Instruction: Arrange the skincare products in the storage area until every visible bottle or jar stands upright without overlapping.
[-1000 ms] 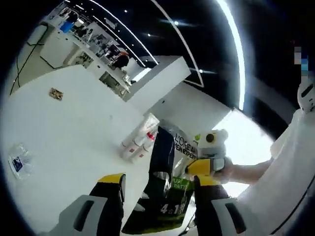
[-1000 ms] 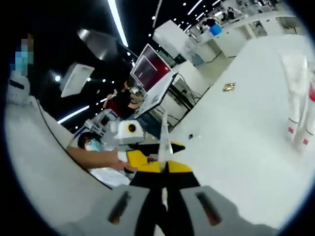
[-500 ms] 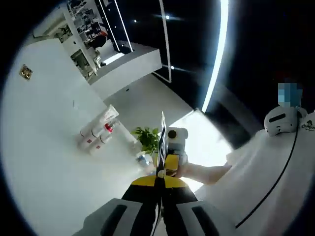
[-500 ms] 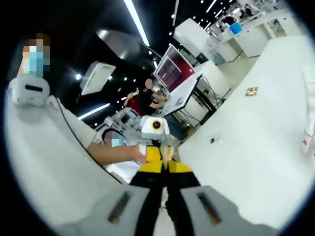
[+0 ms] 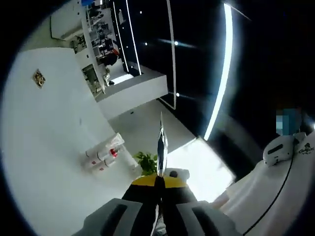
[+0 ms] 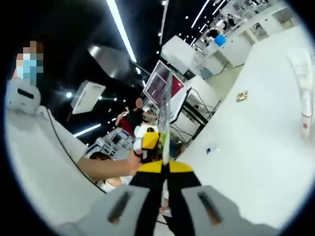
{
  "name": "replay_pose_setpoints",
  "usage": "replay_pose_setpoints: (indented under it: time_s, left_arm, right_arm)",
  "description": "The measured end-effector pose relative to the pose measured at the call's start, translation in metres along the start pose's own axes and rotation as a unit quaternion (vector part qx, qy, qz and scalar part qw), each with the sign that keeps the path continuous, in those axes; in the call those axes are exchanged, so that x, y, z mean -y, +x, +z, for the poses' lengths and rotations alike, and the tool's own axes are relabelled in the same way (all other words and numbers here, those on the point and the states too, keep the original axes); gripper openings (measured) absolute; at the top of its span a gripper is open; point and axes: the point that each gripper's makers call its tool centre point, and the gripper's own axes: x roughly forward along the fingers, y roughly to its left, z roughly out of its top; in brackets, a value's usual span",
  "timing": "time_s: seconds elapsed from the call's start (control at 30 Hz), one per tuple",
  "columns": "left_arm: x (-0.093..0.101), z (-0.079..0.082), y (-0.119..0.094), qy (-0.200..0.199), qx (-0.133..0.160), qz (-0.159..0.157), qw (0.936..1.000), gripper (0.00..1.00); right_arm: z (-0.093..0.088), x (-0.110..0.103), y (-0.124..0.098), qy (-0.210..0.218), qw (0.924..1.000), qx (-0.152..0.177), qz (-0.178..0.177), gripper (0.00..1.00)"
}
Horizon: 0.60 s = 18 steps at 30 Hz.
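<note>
A flat skincare packet [image 5: 160, 147] stands edge-on between the jaws of my left gripper [image 5: 158, 180], which is shut on it above the white table [image 5: 44, 147]. In the right gripper view the same thin packet [image 6: 167, 118] rises edge-on from my right gripper [image 6: 166, 165], also shut on it. The two grippers face each other closely: the right gripper [image 5: 173, 174] shows just behind the packet, and the left gripper [image 6: 149, 141] sits in a person's hand. A few white tubes with red caps [image 5: 104, 156] stand grouped on the table, seen too at the right edge as white tubes [image 6: 304, 93].
A small brown item [image 5: 38, 77] lies far out on the table, also visible as a brown item [image 6: 241, 96]. A tiny dark speck [image 6: 209, 150] lies near the table's edge. A person's white sleeve [image 6: 44, 162] fills the left. Desks and a monitor stand beyond.
A second ago my left gripper stood open around the dark green packet; it has since shut on it. Both views have swung, and the packet now shows edge-on.
</note>
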Motion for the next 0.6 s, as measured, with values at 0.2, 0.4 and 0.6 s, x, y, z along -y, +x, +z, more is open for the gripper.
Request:
replay_pose_setpoints:
  time_s: [0.2, 0.4, 0.6]
  left_arm:
    - [0.003, -0.005, -0.002, 0.004, -0.006, -0.001, 1.0000, 0.21]
    - [-0.009, -0.013, -0.009, 0.016, -0.035, 0.026, 0.9989, 0.02]
    - [-0.033, -0.002, -0.006, 0.026, -0.026, 0.087, 0.9956, 0.01]
  right_arm:
    - [0.015, -0.003, -0.003, 0.018, 0.9989, 0.042, 0.010, 0.02]
    - [0.023, 0.007, -0.004, 0.034, 0.9978, 0.057, 0.003, 0.02]
    - [0.019, 0.036, 0.000, 0.083, 0.9921, 0.072, -0.059, 0.08]
